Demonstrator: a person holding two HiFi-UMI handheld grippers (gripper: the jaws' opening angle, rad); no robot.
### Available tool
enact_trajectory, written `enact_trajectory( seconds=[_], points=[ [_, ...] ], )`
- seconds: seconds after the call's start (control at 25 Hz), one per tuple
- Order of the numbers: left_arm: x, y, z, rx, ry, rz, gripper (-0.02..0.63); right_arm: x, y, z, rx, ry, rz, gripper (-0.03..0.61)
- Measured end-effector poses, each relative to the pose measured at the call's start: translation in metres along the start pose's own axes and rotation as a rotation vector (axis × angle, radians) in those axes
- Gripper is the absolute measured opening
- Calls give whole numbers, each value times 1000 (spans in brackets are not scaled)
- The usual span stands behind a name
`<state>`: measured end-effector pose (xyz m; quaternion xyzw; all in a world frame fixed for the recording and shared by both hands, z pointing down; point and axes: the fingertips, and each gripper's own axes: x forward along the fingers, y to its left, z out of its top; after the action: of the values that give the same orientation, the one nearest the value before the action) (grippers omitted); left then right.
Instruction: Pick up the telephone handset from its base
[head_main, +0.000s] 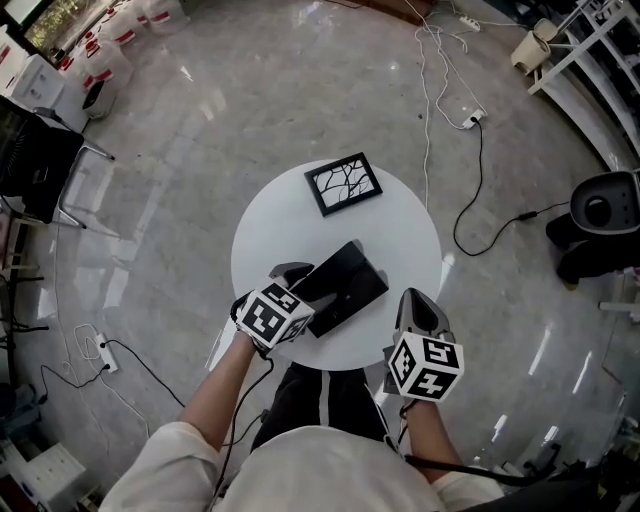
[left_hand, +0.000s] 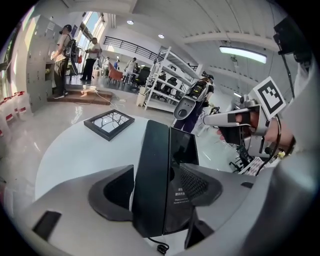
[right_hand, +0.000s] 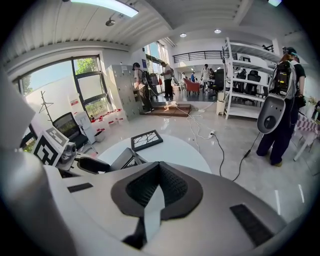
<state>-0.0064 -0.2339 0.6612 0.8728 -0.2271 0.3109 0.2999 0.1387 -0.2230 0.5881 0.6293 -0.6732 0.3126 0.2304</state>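
Head view: black slab-shaped plastic telephone handset (head_main: 333, 267) lies on its glossy black base (head_main: 357, 295) on the white round table (head_main: 300, 215), long axis slanting away rightward. Left gripper (head_main: 298, 288) at its near end, right gripper (head_main: 418, 305) well aside

Left gripper view: jaws spread wide, handset lengthwise between them, not pinched

Right gripper view: jaws together, empty

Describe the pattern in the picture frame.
Black branching lines on white, inside the black picture frame; head view shows it best.
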Motion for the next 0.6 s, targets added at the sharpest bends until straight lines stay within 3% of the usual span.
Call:
enact_trajectory(
  seconds=[0.44, 0.6],
  points=[
    [9, -1, -5, 9, 38, -123, 288, 0, -6, -7, 27, 12, -22, 25],
    [9, -2, -5, 30, 71, -110, 272, 2, -5, -11, 32, 19, -18, 25]
  ],
)
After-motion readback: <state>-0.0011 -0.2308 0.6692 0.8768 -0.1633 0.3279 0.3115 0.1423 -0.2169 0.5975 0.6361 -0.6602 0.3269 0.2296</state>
